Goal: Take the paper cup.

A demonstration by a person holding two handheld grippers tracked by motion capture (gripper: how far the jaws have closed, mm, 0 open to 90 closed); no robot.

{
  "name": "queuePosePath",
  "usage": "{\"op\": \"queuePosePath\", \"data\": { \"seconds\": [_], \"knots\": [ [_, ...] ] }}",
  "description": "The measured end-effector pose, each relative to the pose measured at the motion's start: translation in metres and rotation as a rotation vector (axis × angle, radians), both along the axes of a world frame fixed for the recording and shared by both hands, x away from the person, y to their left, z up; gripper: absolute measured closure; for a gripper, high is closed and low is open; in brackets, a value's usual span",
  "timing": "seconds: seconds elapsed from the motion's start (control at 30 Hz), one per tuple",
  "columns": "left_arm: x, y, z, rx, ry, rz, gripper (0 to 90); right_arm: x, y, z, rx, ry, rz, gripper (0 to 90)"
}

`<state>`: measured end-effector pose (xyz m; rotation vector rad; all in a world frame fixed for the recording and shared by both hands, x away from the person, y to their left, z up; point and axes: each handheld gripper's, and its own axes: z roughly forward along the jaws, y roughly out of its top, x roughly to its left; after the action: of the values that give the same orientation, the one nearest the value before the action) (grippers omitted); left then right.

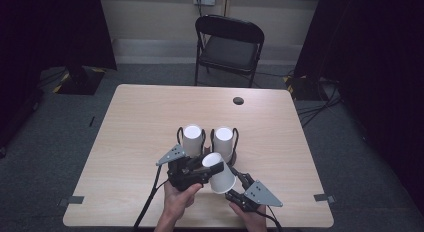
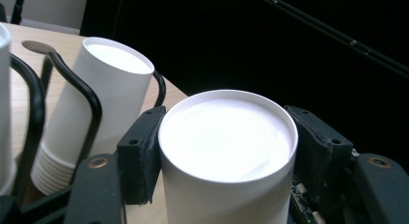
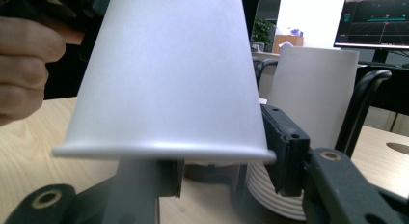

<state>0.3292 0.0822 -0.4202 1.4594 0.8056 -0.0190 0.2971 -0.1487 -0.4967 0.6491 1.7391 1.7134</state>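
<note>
A white paper cup (image 1: 220,174) hangs upside down and tilted above the table's near middle. My left gripper (image 1: 210,167) is shut on it: its pads (image 2: 142,151) press both sides of the cup (image 2: 226,137) just under its flat base. My right gripper (image 1: 237,179) comes in from the lower right at the cup's rim (image 3: 169,79). Its jaws stand apart, the right pad (image 3: 284,147) against the rim's outside and the left jaw under the cup's mouth. Behind stand two stacks of upturned cups (image 1: 192,137) (image 1: 223,139) in black wire holders.
The wooden table (image 1: 130,142) has a round cable hole (image 1: 238,100) at the back right. A black folding chair (image 1: 229,44) stands beyond it. Tape marks sit at both near corners. The nearer stack (image 3: 313,93) stands just past my right gripper.
</note>
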Motion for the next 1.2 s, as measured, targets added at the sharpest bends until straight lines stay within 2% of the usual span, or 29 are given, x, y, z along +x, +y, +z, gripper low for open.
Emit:
{"op": "queuePosePath", "data": {
  "seconds": [0.1, 0.23, 0.33, 0.47, 0.53, 0.6, 0.83, 0.93, 1.03, 1.1, 1.2],
  "knots": [
    [-0.001, -0.003, -0.002, -0.006, -0.006, 0.0, 34.5, 0.003, 0.0, 0.0, 0.008, 0.01, 0.007, 58.6],
    [0.001, -0.005, -0.004, -0.027, 0.022, -0.011, 34.4, 0.002, -0.002, 0.002, 0.029, -0.033, -0.003, 62.6],
    [0.001, -0.006, -0.005, -0.035, 0.029, -0.015, 34.3, 0.002, -0.001, 0.003, 0.038, -0.047, 0.001, 64.9],
    [0.003, -0.005, -0.008, -0.045, 0.04, -0.023, 33.6, 0.001, -0.002, 0.003, 0.025, -0.055, -0.012, 70.9],
    [0.003, -0.004, -0.009, -0.039, 0.025, -0.034, 33.3, 0.001, -0.003, 0.003, 0.026, -0.053, -0.013, 71.7],
    [0.003, -0.003, -0.009, -0.018, 0.011, -0.02, 31.0, 0.0, -0.004, 0.004, 0.024, -0.052, -0.011, 76.5],
    [0.002, -0.001, -0.009, 0.02, -0.031, 0.013, 28.2, -0.001, -0.006, 0.005, 0.029, -0.05, -0.018, 81.1],
    [0.003, 0.0, -0.01, 0.037, -0.042, 0.027, 27.4, -0.001, -0.005, 0.005, 0.018, -0.027, -0.027, 81.6],
    [0.002, 0.004, -0.01, 0.039, -0.063, 0.049, 27.3, 0.0, -0.006, 0.004, 0.012, -0.009, -0.027, 82.1],
    [0.002, 0.007, -0.009, 0.029, -0.069, 0.061, 28.0, 0.0, -0.007, 0.005, 0.019, 0.011, -0.024, 86.3],
    [0.002, 0.009, -0.008, 0.03, -0.081, 0.067, 28.8, 0.0, -0.008, 0.005, 0.024, 0.02, -0.02, 86.7]
  ]
}}
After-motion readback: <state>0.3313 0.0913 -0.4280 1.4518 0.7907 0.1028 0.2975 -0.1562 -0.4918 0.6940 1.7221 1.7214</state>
